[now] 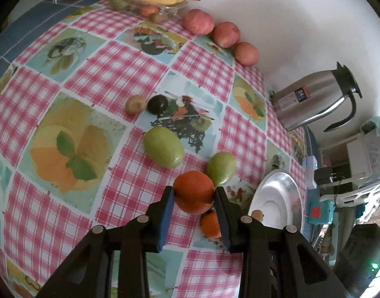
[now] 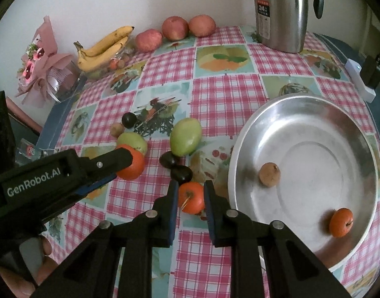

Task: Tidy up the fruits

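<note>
The small orange fruit [image 1: 211,224] in the left wrist view is half hidden behind the right finger of the left hand-held gripper [image 1: 194,193]. The round silver metal pan [image 2: 242,134] is cut off at the near right by the right wrist picture's edge. The clear tray under the yellow bananas [image 2: 104,47] is blurred; the small fruits there are perhaps kiwis. The print on the steel jug's label [image 2: 263,12] is too small to read.

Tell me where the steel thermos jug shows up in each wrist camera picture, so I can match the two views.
Left wrist view: the steel thermos jug sits at the right edge, tilted by the lens, just past the checked cloth.
Right wrist view: the jug stands at the top, right of centre, behind the metal bowl.
Shared landmark: the row of three red apples along the wall.
</note>
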